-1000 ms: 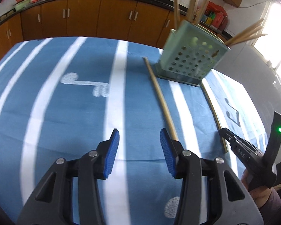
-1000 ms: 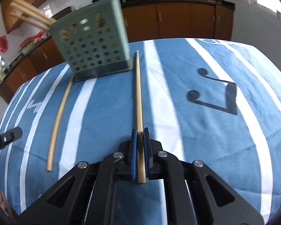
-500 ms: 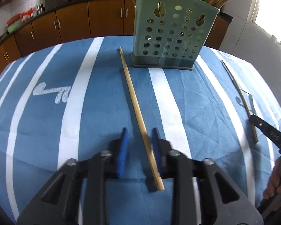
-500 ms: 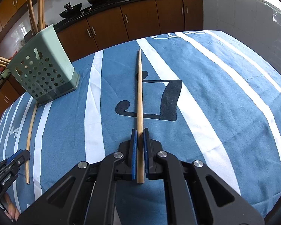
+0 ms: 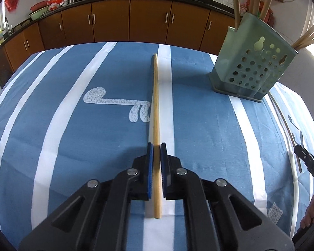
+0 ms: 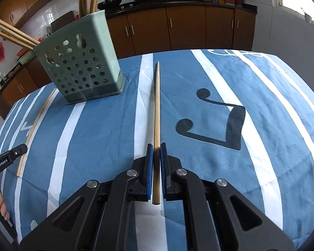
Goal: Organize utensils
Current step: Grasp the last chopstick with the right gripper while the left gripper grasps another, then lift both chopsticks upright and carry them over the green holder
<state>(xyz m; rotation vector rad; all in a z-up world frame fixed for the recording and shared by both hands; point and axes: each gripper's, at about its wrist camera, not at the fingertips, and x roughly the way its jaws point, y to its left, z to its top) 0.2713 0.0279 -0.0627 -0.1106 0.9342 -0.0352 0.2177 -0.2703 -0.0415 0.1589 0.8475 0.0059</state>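
Note:
My left gripper (image 5: 156, 146) is shut on a wooden chopstick (image 5: 156, 104) that points forward over the blue striped cloth. My right gripper (image 6: 156, 146) is shut on another wooden chopstick (image 6: 156, 104), held just above the cloth. The green perforated utensil holder (image 5: 255, 67) stands at the far right in the left wrist view and at the far left in the right wrist view (image 6: 81, 69). It holds several chopsticks (image 6: 14, 33). The right-hand chopstick also shows at the right edge of the left wrist view (image 5: 286, 125), and the left-hand one shows in the right wrist view (image 6: 35, 125).
The blue cloth with white stripes (image 5: 73, 125) covers the table. Brown kitchen cabinets (image 5: 115, 25) with pans on the counter run behind the table. The right gripper's tip (image 5: 309, 165) shows at the right edge of the left wrist view.
My left gripper has moved over the chopstick on the cloth and closed on it. My right gripper stayed shut on its chopstick and has swung with it.

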